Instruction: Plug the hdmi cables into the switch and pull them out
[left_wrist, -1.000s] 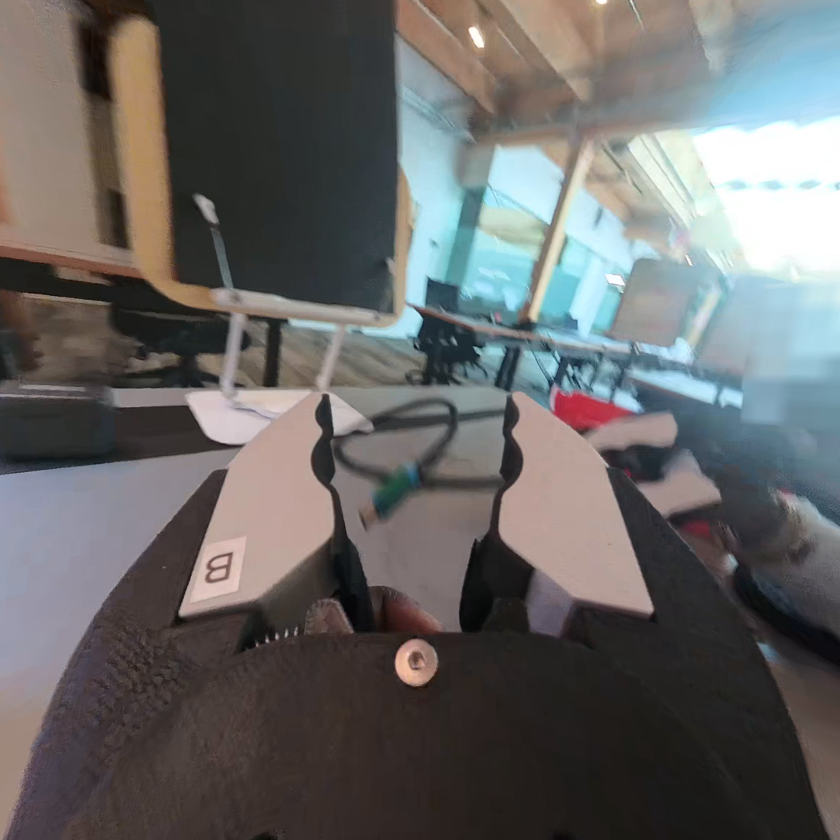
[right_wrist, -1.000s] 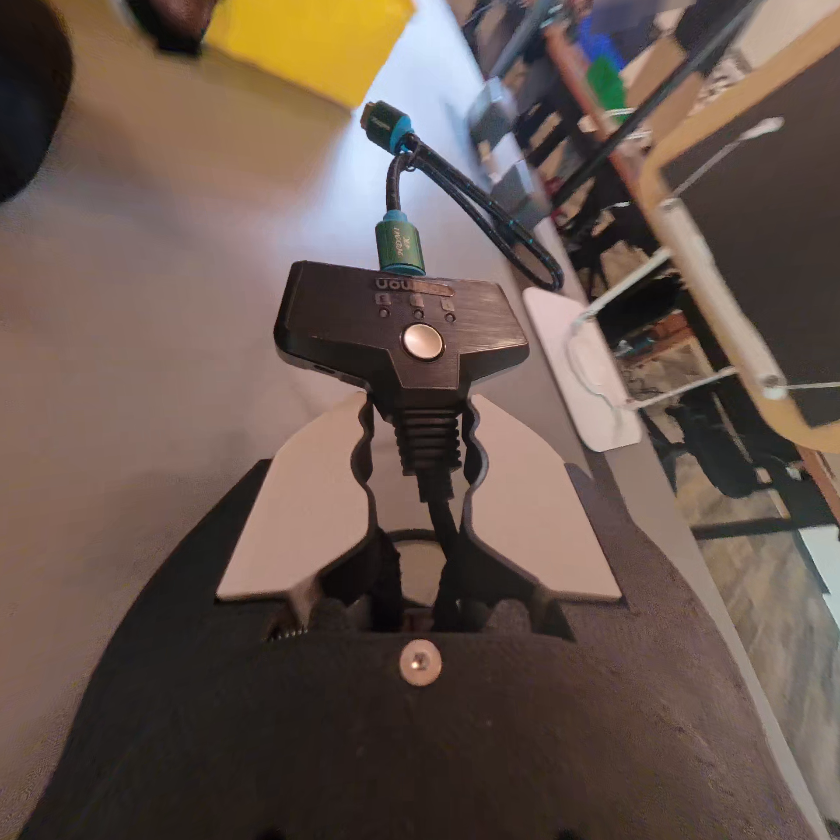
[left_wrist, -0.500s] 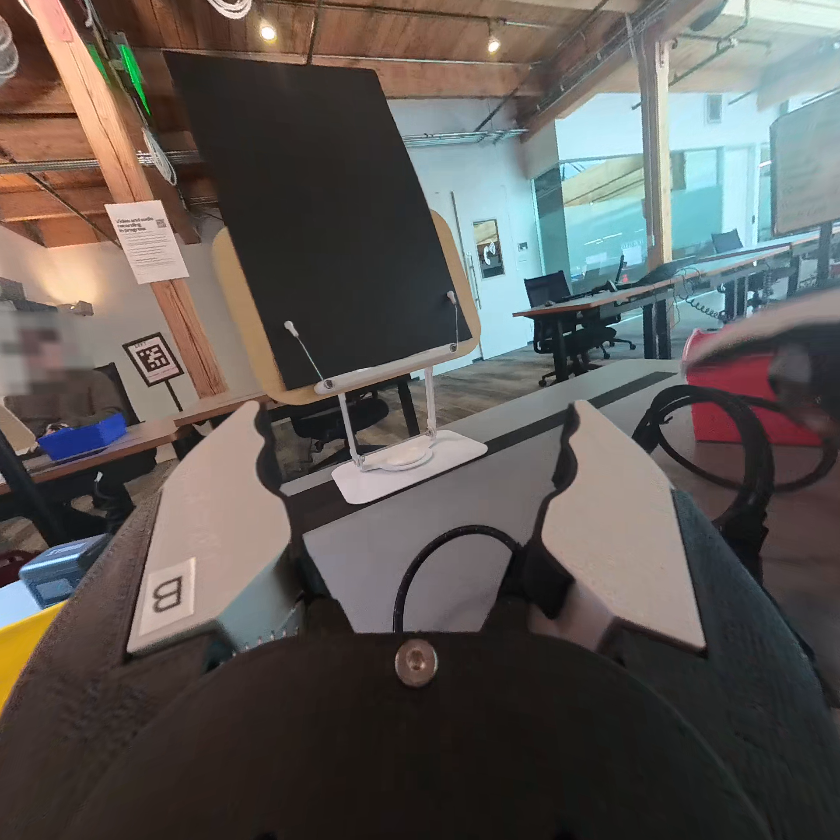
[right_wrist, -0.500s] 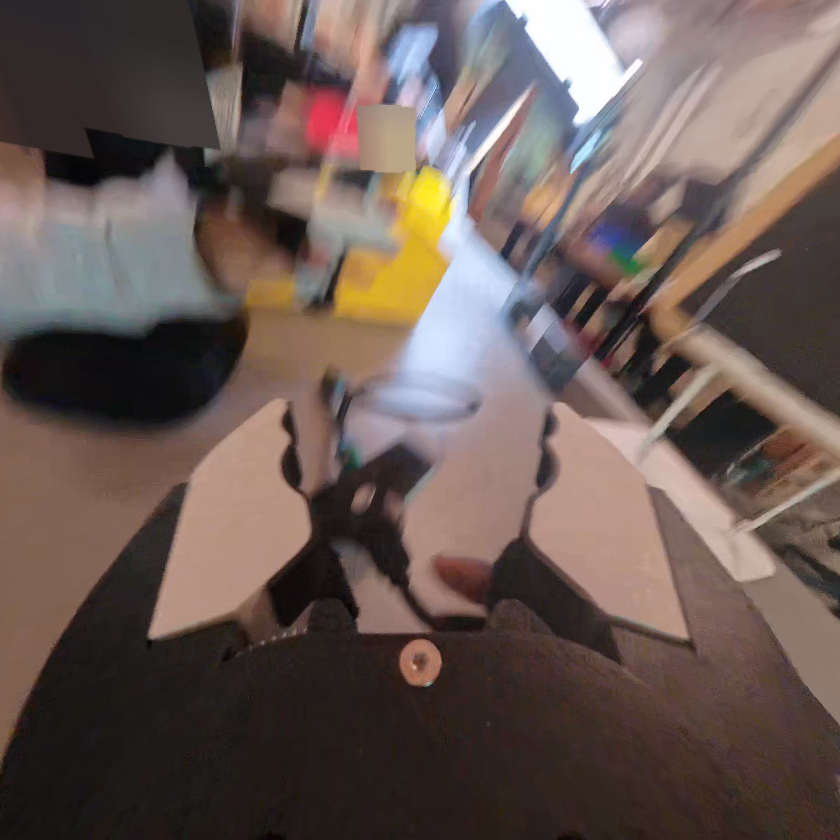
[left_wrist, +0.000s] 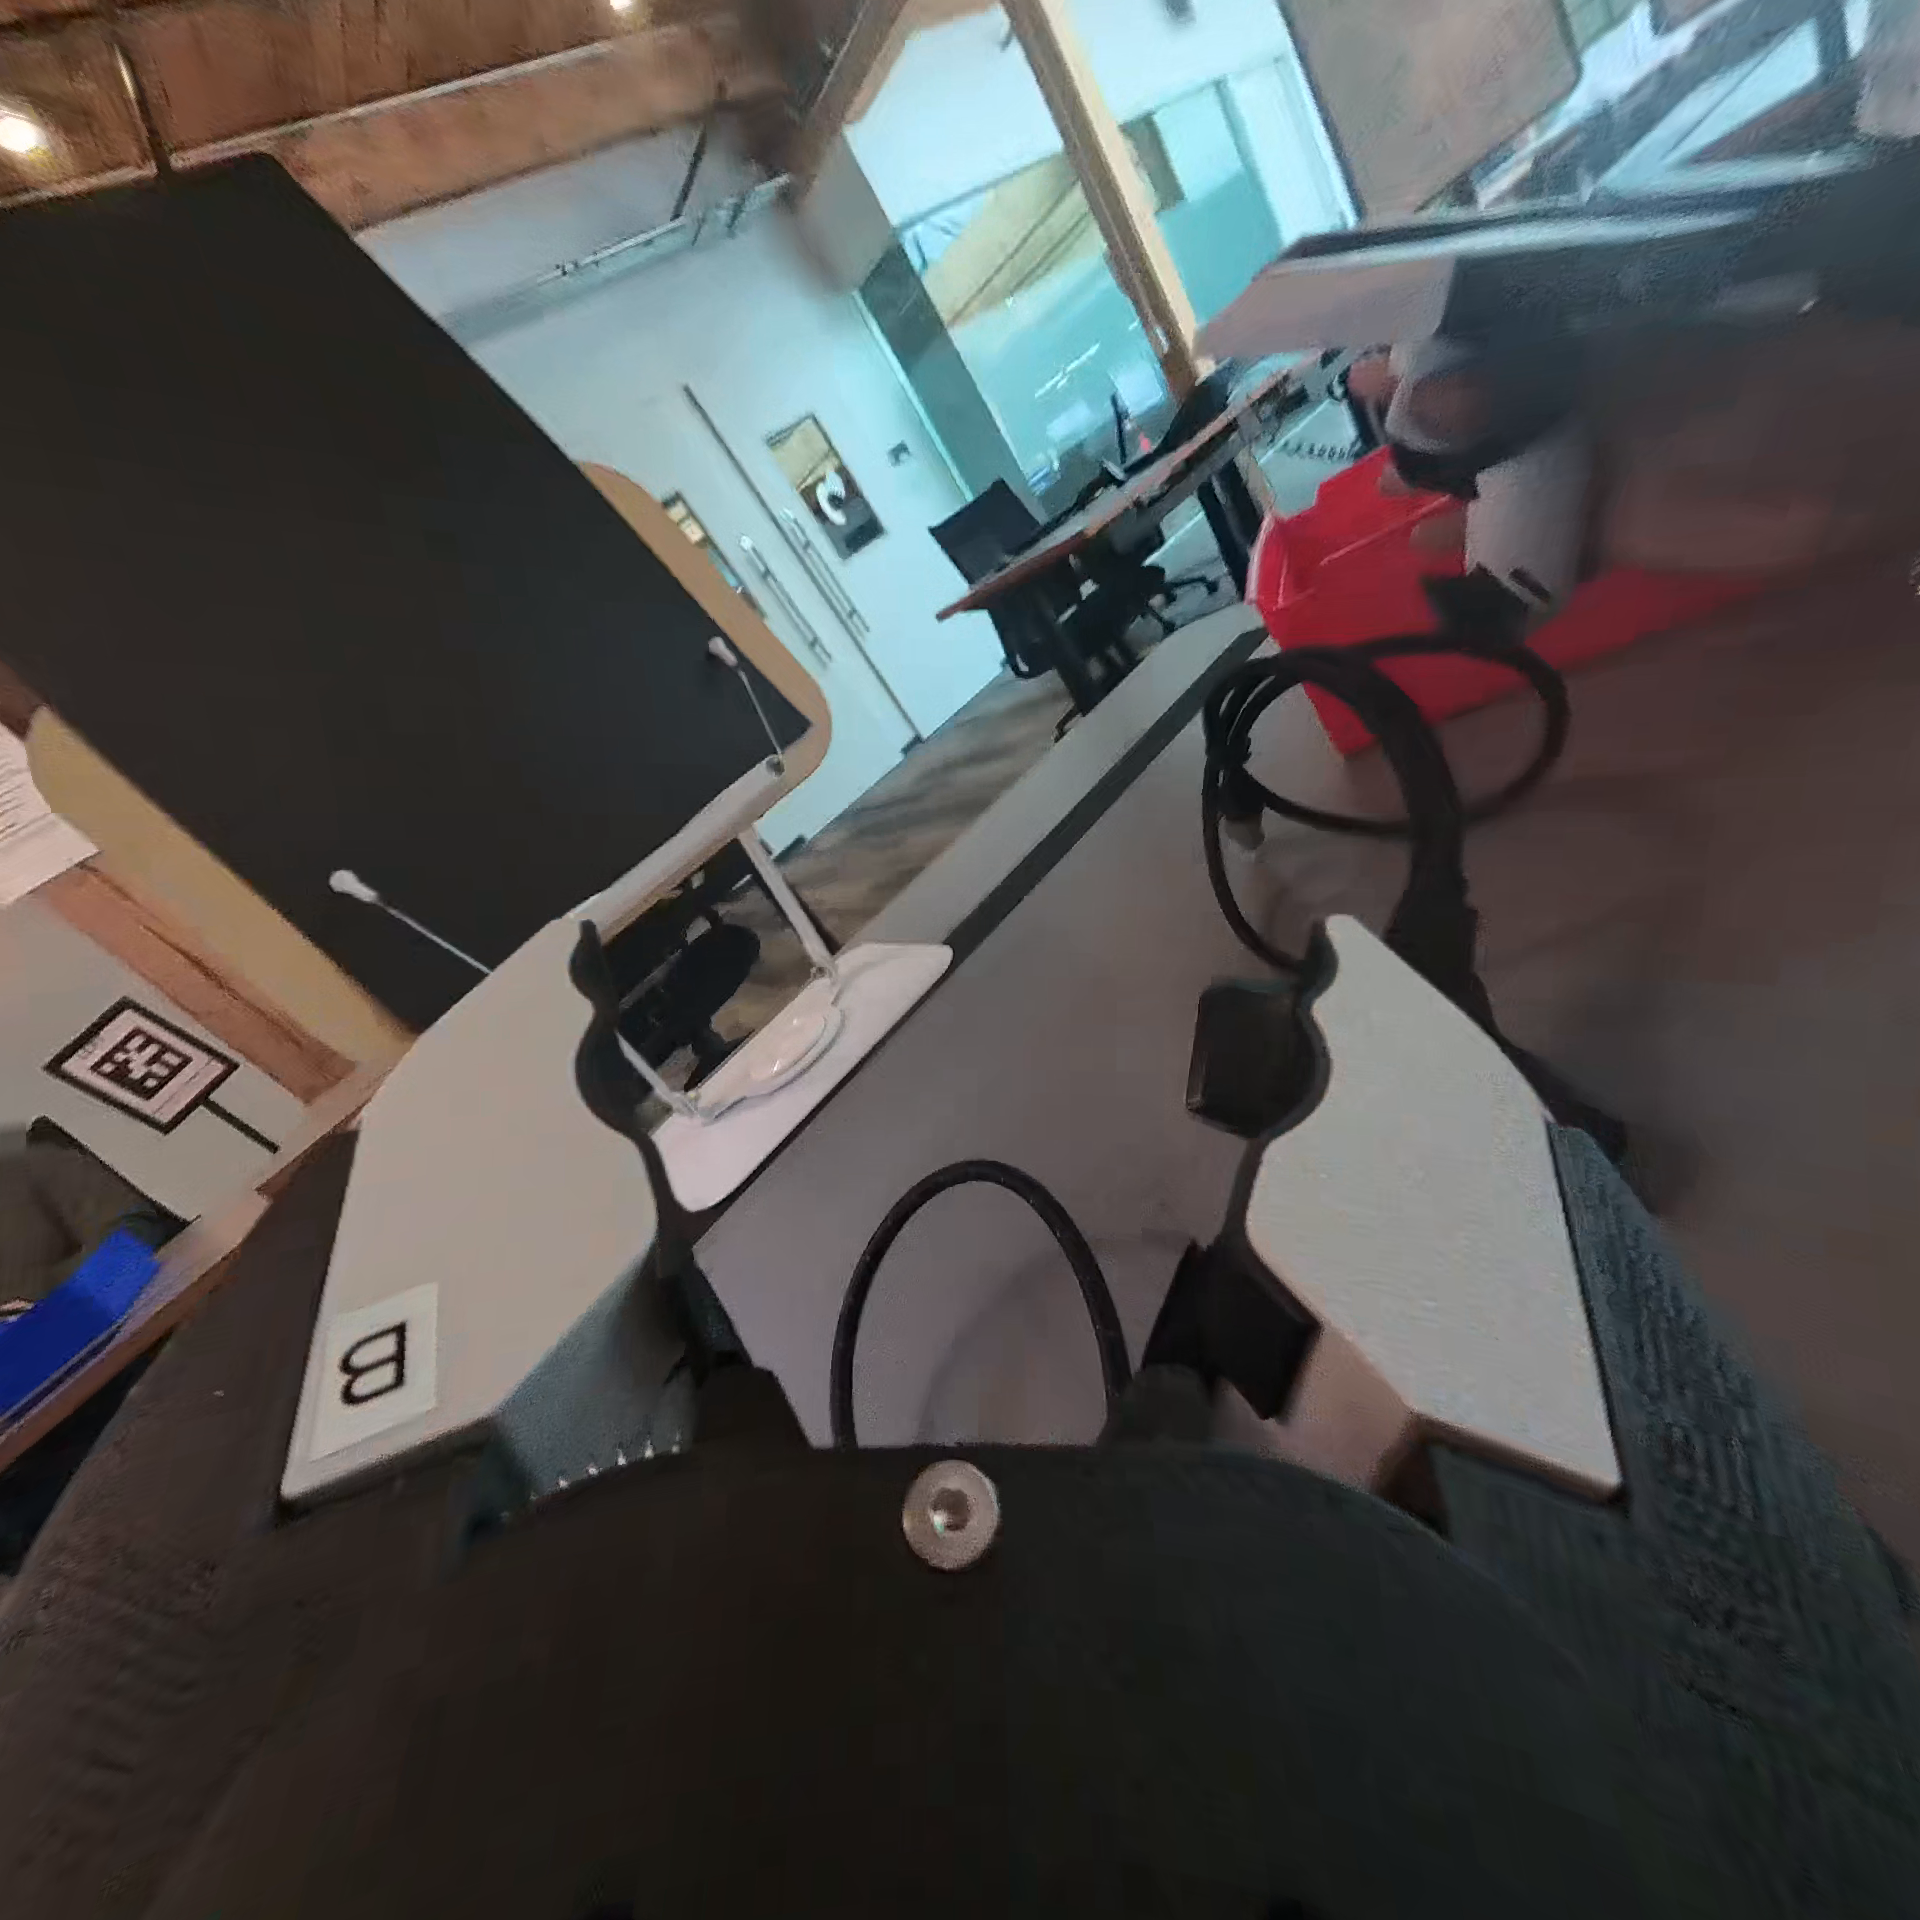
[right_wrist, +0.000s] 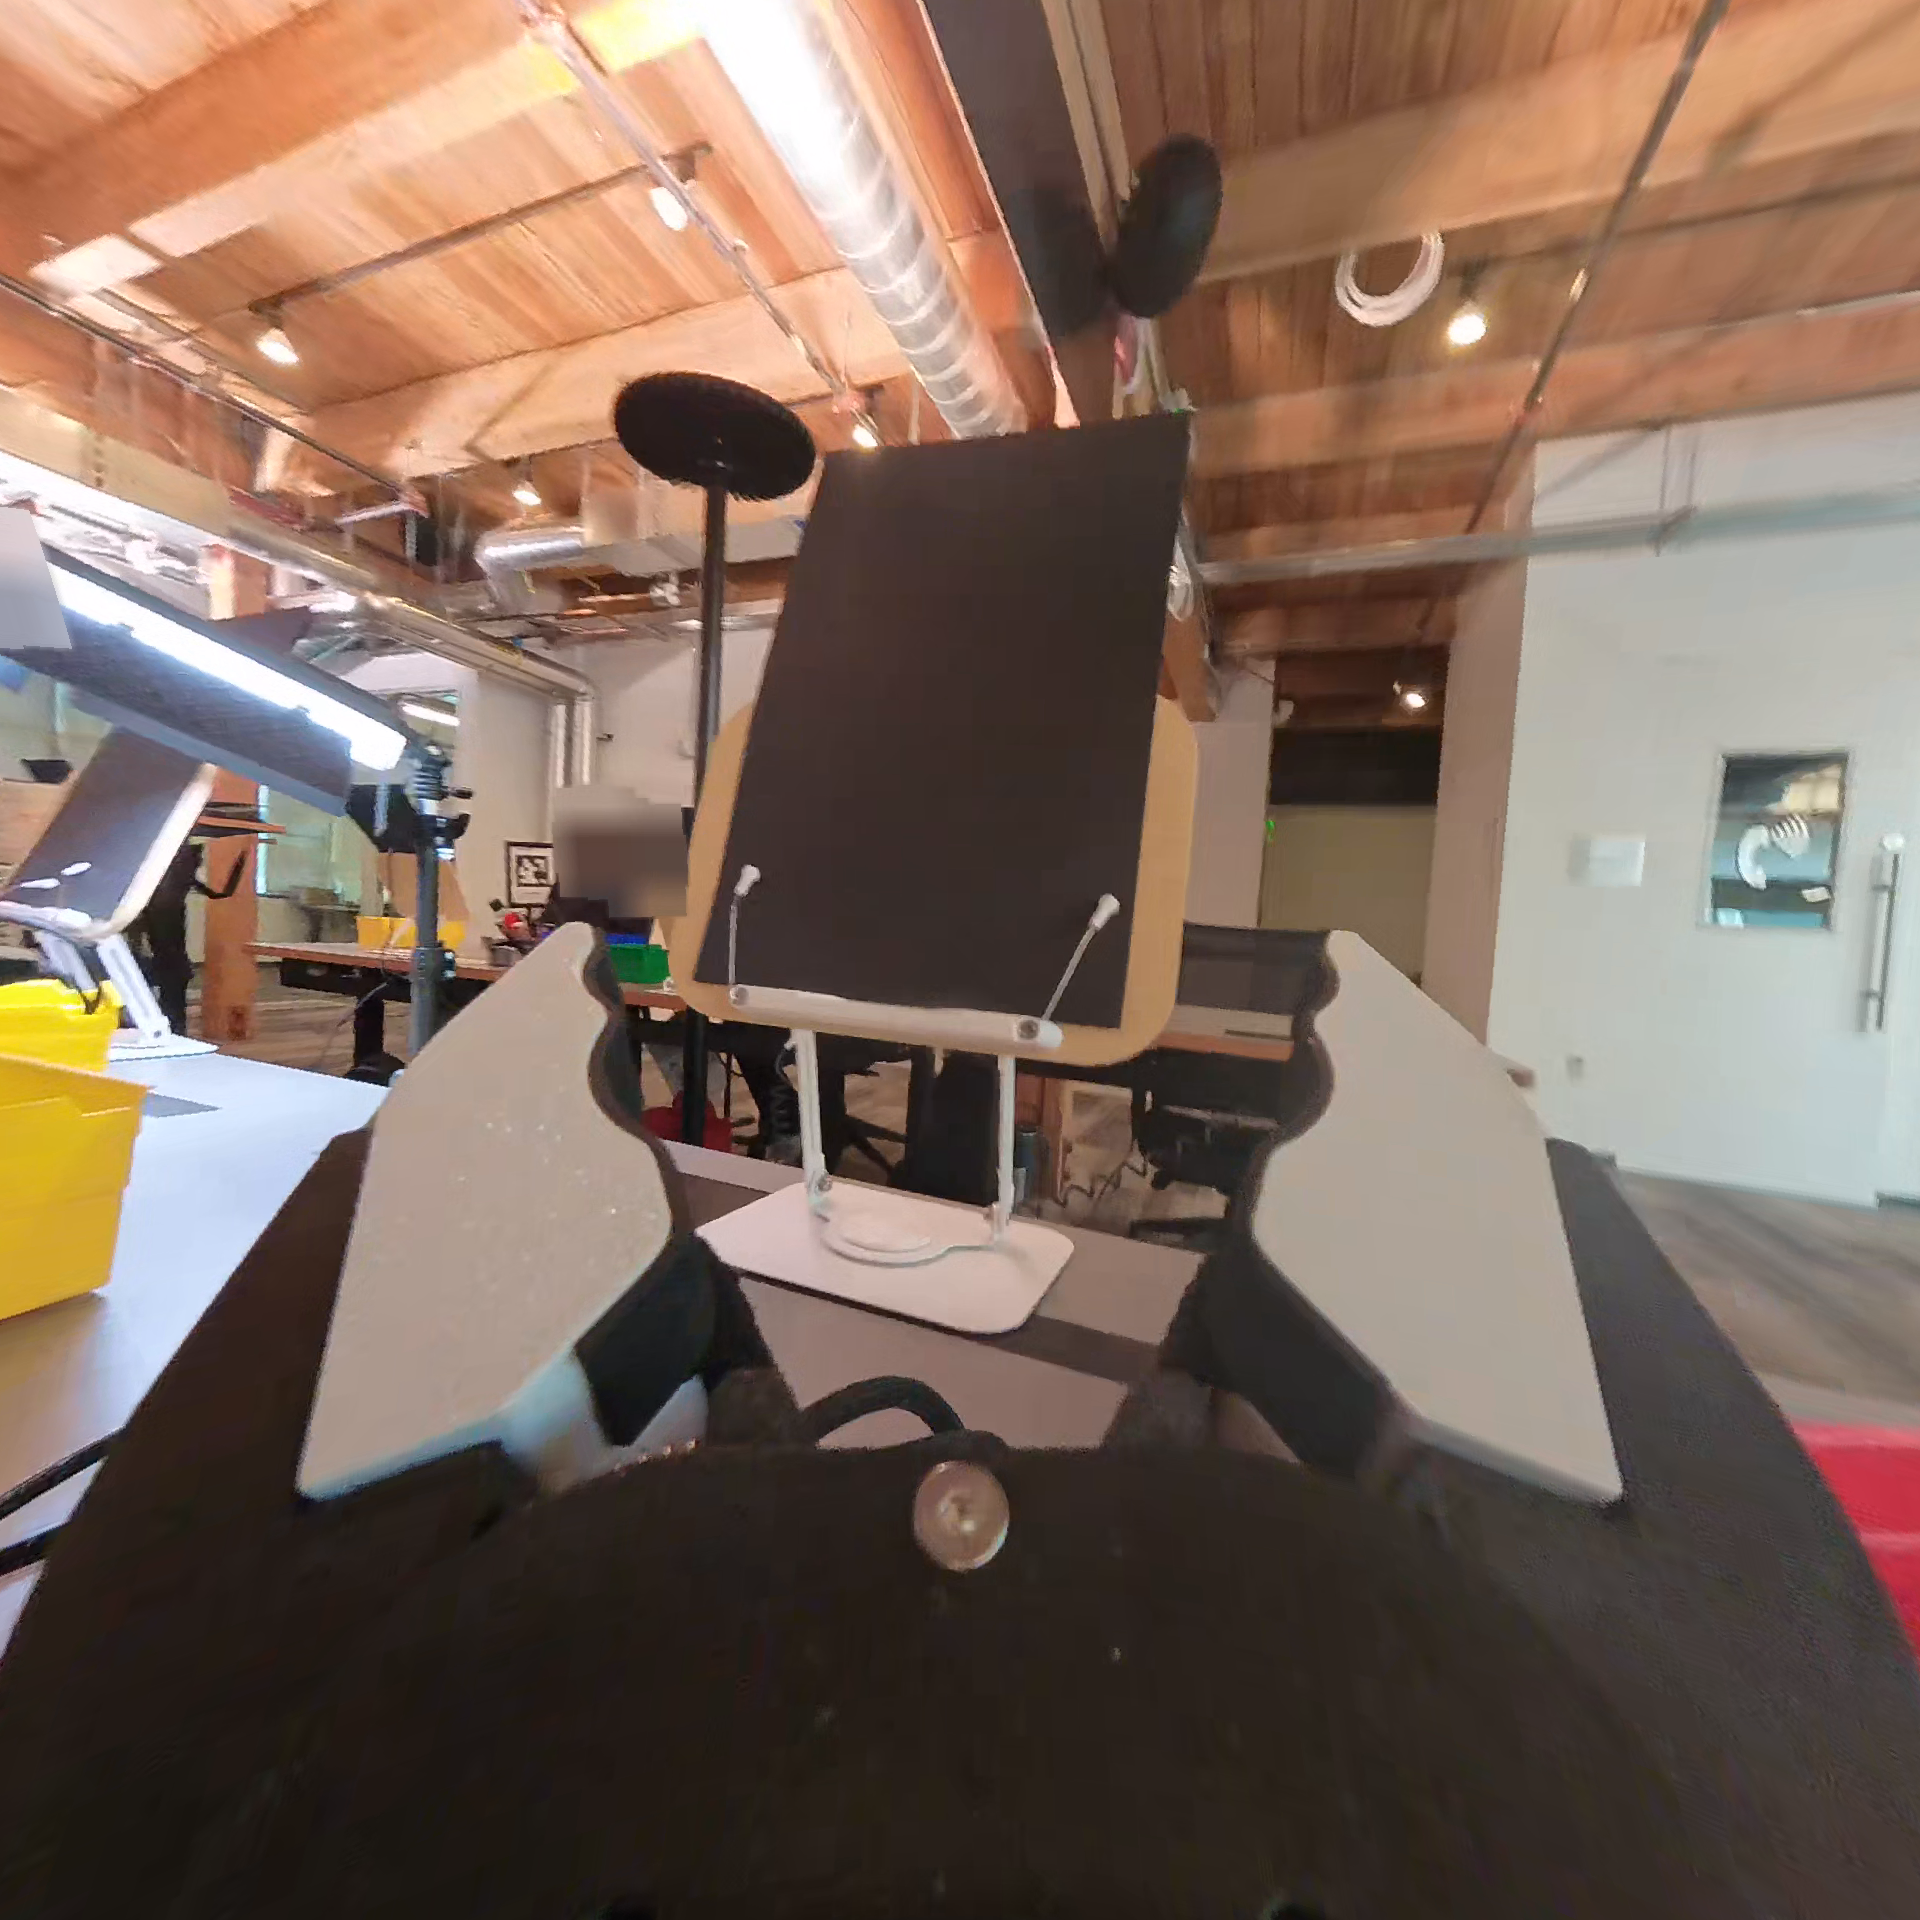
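Both claws gape empty: the right claw (right_wrist: 961, 997), clamping the switch a second ago, now faces the stand (right_wrist: 894, 1262).

A grey worktop (left_wrist: 997, 1049) carries a white stand base (left_wrist: 800, 1049) near its far edge. Black cable loops (left_wrist: 1382, 748) lie on it farther right, just before a red bin (left_wrist: 1340, 582). A small dark block (left_wrist: 1242, 1055), perhaps the switch, rests nearer. A yellow bin (right_wrist: 57, 1174) sits at the left.
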